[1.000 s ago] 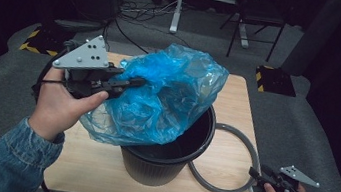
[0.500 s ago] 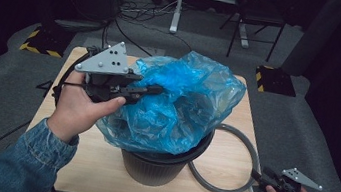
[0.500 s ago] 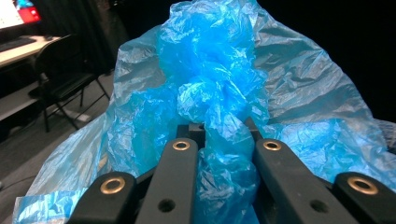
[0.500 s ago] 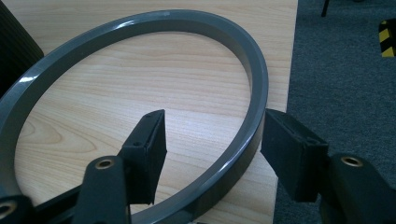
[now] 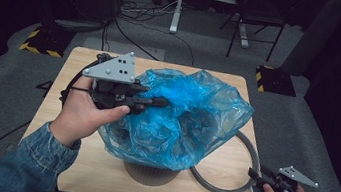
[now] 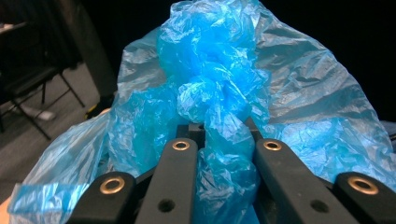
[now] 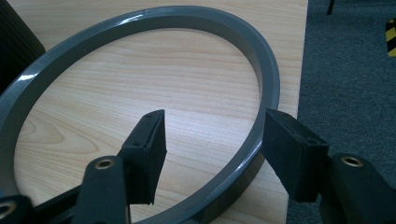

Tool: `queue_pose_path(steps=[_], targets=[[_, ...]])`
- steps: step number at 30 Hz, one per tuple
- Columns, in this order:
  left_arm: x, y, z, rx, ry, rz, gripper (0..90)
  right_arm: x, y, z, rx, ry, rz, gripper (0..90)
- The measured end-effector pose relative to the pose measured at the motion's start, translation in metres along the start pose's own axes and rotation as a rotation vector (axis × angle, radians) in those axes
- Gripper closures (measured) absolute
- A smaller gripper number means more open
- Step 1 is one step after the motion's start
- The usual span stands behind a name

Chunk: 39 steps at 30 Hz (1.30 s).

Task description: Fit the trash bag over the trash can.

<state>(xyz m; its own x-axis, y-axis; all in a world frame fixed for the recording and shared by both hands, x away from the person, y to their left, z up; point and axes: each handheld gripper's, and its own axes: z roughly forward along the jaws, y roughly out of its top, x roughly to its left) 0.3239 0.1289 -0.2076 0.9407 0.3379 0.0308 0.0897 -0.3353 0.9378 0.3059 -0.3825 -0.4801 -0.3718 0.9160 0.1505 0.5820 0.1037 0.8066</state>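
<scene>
Bag point(image 5: 180, 122) over bin point(image 5: 150, 175), pinched by left gripper point(image 5: 160, 102).
Right gripper point(image 7: 210, 149) jaws apart astride ring point(image 7: 266, 84); thin film could tear w/ hard pull.

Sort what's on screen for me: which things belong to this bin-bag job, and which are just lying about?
In the job:
blue bag, pinched in the left claw
black bin under it
grey ring, straddled by the open right claw

Lying about:
chair
floor cables

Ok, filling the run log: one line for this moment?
left gripper: shut on blue bag | right gripper: open astride grey ring | bin: under bag
</scene>
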Motion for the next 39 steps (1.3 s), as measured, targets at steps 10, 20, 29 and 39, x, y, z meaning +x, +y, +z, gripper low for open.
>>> queue_pose_path(steps=[10,20,29,39], targets=[[0.004,-0.015,0.019,-0.041,0.071,-0.041,45.6,0.002,0.002,0.001,0.0,0.005,-0.005,40.2],[0.003,-0.012,-0.006,-0.057,0.117,-0.039,34.3,0.006,0.006,0.002,-0.003,0.011,-0.017,40.0],[0.004,-0.015,-0.029,-0.097,0.148,-0.04,33.1,0.017,0.019,0.002,-0.023,0.036,-0.045,39.2],[0.005,-0.011,-0.05,-0.153,0.179,-0.031,32.7,0.029,0.034,0.0,-0.054,0.068,-0.077,39.0]])
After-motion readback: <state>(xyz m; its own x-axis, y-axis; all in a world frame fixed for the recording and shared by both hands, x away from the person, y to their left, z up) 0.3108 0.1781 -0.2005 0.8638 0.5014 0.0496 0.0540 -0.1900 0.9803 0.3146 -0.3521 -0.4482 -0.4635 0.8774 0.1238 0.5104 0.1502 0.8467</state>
